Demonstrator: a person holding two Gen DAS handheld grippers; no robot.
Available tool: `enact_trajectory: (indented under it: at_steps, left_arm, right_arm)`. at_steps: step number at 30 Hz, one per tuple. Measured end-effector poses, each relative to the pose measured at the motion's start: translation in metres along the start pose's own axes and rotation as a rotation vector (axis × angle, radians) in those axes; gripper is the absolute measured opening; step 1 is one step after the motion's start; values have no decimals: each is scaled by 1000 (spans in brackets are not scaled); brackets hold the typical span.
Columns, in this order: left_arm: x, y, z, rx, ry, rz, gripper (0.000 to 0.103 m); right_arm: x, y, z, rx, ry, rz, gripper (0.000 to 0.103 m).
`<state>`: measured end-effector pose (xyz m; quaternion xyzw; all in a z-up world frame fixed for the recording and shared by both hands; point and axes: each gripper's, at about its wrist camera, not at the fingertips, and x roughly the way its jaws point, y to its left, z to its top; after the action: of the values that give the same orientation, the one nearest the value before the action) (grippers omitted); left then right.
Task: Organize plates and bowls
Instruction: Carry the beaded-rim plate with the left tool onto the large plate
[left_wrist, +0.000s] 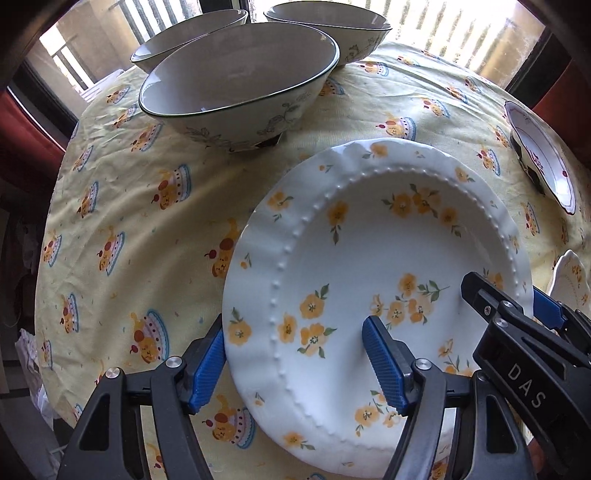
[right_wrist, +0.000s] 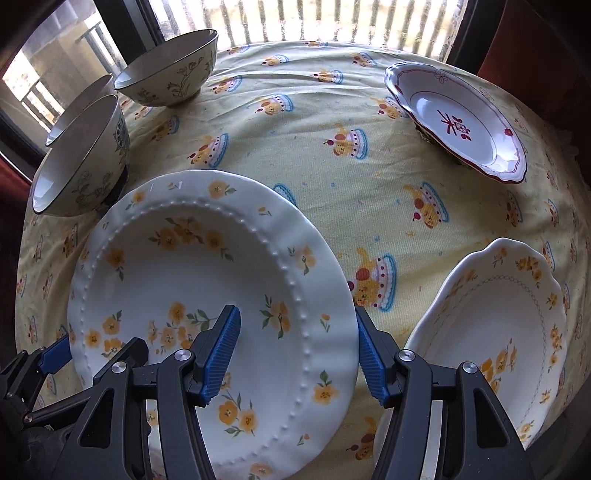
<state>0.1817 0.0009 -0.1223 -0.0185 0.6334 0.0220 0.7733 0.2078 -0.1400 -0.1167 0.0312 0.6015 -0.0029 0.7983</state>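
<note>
A white plate with yellow flowers and a beaded rim (left_wrist: 369, 258) (right_wrist: 192, 266) lies on the table between both grippers. My left gripper (left_wrist: 295, 369) is open and straddles the plate's left rim, one pad outside and one over the plate. My right gripper (right_wrist: 295, 354) is open and straddles its right rim the same way. It shows at the right of the left wrist view (left_wrist: 517, 306). Three grey-white bowls with dark rims stand behind: the nearest (left_wrist: 240, 81) (right_wrist: 81, 166), and two further back (left_wrist: 184, 40) (left_wrist: 332, 26).
A scalloped plate with yellow flowers (right_wrist: 491, 332) lies at the right. A white plate with red trim (right_wrist: 458, 122) (left_wrist: 543, 155) lies at the far right. The round table has a yellow patterned cloth (right_wrist: 314, 155). A window is behind.
</note>
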Motion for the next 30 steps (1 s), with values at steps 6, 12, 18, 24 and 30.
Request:
enact_trajectory:
  at_steps: [6,12,18,24,30]
  left_arm:
    - [14,-6,22,-28,13,-48,80]
    - [15,-4,27,20,4,-65,77]
    - [3,0,26,99,-24,-59,76]
    - [-13,5,21,163,-52,-76,76]
    - [-34,-11,12,196,-93,-79,76]
  right_arm:
    - [7,0,12,30,-15,-2,72]
    - [7,5,20,0,-17,-27,71]
    - [-1,5,11,46,1,-40,67]
    - [-17,9,-5,108,-18,-63,67]
    - [-37,3,-15,150,-58,-75,67]
